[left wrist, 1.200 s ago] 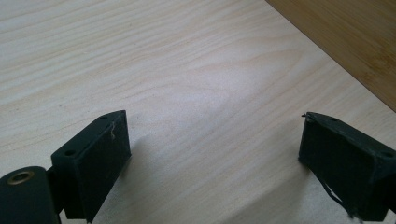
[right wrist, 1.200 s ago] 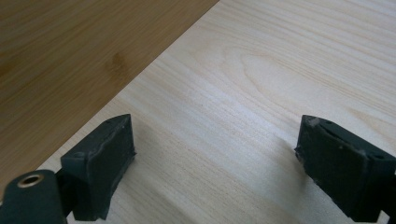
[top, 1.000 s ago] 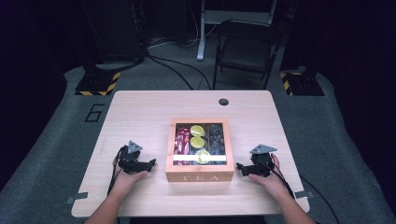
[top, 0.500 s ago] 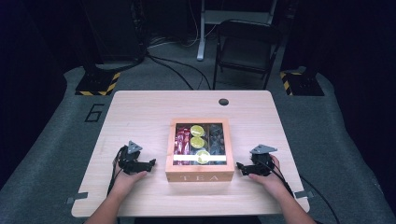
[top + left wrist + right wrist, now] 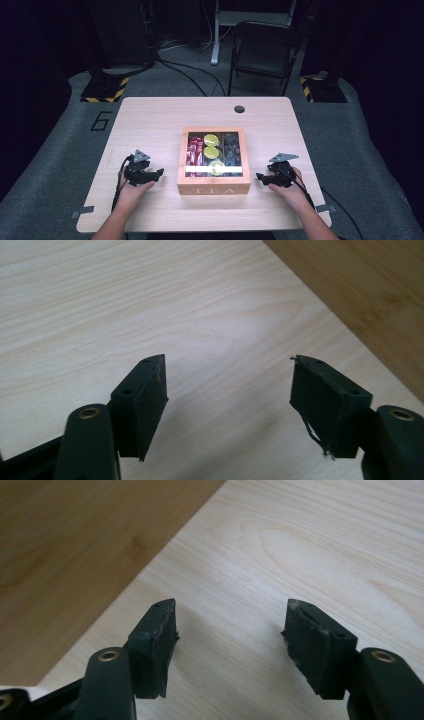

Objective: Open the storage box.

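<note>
A wooden box (image 5: pixel 214 189) lettered TEA stands at the middle of the table, its glass lid down over red packets and yellow-green tea bags. My left gripper (image 5: pixel 159 173) rests on the table left of the box and points at its side. In the left gripper view the gripper (image 5: pixel 227 385) is open over bare wood, and the box wall (image 5: pixel 370 295) is at the upper right. My right gripper (image 5: pixel 260 176) lies right of the box and points at it. It (image 5: pixel 231 625) is open beside the box wall (image 5: pixel 65 555). Both pairs of jaws have just been closing, with nothing between them.
The light wooden table (image 5: pixel 150 120) has a dark cable hole (image 5: pixel 239 108) near its far edge. A folding chair (image 5: pixel 262 50) stands behind the table. Cables trail from both grippers toward the near edge.
</note>
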The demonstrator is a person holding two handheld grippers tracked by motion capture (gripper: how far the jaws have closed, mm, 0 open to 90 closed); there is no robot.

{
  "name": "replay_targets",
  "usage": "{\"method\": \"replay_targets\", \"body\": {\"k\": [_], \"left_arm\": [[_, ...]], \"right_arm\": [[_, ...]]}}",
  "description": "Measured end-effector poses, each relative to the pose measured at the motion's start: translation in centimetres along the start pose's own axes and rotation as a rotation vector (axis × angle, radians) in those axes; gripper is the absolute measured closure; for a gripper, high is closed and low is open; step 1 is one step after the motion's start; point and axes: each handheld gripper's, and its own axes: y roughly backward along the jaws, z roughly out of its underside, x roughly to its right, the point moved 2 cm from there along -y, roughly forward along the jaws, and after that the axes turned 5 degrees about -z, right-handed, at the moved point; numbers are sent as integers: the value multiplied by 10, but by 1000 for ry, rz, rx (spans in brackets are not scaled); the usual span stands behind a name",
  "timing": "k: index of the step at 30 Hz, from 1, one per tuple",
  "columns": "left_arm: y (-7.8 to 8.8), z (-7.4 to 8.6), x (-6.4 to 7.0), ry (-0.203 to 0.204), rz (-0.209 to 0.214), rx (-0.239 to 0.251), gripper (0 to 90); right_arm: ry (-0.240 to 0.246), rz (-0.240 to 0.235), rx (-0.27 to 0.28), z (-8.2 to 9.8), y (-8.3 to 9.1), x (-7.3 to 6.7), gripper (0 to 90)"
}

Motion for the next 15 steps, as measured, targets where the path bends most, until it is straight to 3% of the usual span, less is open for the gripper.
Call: {"method": "replay_targets", "body": {"k": [3,4,8,13,15], "left_arm": [[4,-2,5,-8,7,8,333],[6,-4,7,-7,15,11,334],[15,-7,13,10,39,47,356],[26,-12,16,9,29,81,384],[31,-15,17,36,46,102,384]], "right_arm": [[-5,-6,19,-4,6,-4,404],[28,10,32,-6,11,-6,433],[38,10,49,-7,20,-13,475],[65,8,56,-10,28,-18,494],[77,1,69,-9,34,-23,508]]}}
